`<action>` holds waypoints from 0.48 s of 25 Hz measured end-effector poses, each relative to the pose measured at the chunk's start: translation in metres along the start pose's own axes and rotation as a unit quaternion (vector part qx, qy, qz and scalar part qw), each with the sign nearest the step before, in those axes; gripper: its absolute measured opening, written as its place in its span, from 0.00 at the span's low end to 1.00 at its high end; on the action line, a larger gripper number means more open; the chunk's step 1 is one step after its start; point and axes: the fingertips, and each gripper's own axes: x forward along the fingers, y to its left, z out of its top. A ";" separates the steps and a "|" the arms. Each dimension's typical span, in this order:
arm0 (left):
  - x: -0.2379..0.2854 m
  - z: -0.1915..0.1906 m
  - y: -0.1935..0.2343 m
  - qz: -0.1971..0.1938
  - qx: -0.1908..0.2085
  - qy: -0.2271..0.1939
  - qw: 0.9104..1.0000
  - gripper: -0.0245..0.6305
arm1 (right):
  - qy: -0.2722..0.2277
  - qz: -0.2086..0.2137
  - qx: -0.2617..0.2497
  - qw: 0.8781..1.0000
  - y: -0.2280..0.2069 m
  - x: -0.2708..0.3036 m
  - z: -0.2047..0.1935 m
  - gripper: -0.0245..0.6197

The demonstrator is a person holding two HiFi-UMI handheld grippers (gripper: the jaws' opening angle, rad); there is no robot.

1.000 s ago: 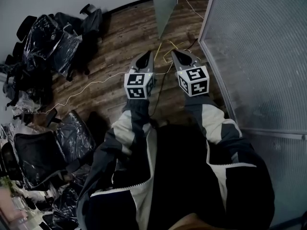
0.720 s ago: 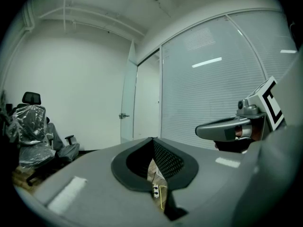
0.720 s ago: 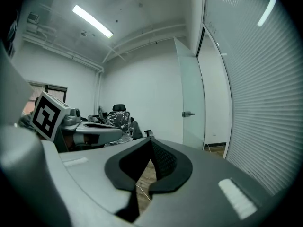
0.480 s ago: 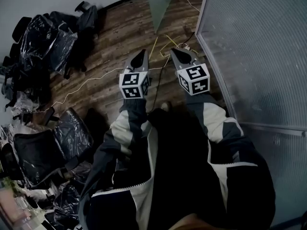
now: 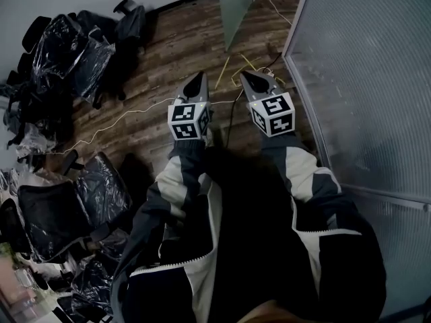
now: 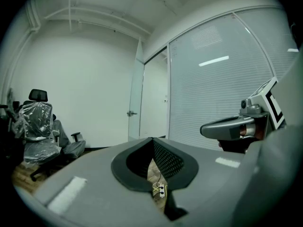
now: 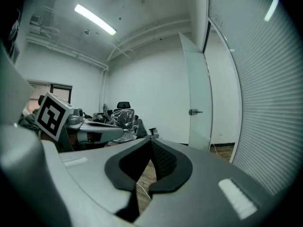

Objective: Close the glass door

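Wooden floor (image 5: pixel 161 52) is stretching ahead of the standing person (image 5: pixel 256 247). Nearest, the left gripper (image 5: pixel 199 81) and right gripper (image 5: pixel 248 78) are pointing forward side by side, each with its fingers (image 6: pixel 166 161) pressed together and gripping nothing. Beyond them, cables (image 5: pixel 232 69) are lying across the boards. Farthest, at the floor's far edge beside the ribbed partition (image 5: pixel 363 66), the glass door (image 5: pixel 236 9) is standing open, well apart from both grippers. Judgement: stepping over the cables, then pushing the leaf's free edge or handle (image 7: pixel 194 111) with closed fingers, is looking soundest.
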 end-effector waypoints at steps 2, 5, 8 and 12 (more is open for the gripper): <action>0.013 0.006 0.015 0.001 0.002 -0.004 1.000 0.04 | 0.001 -0.004 -0.002 1.000 -0.007 0.017 0.006 0.05; 0.032 0.015 0.039 -0.002 0.009 -0.008 1.000 0.04 | 0.001 -0.012 0.002 1.000 -0.017 0.049 0.016 0.05; 0.045 0.026 0.078 -0.004 0.015 -0.014 1.000 0.04 | 0.001 -0.015 -0.001 1.000 -0.012 0.095 0.031 0.05; 0.069 0.026 0.144 -0.006 0.012 -0.007 1.000 0.04 | -0.001 -0.015 -0.010 1.000 0.004 0.165 0.051 0.05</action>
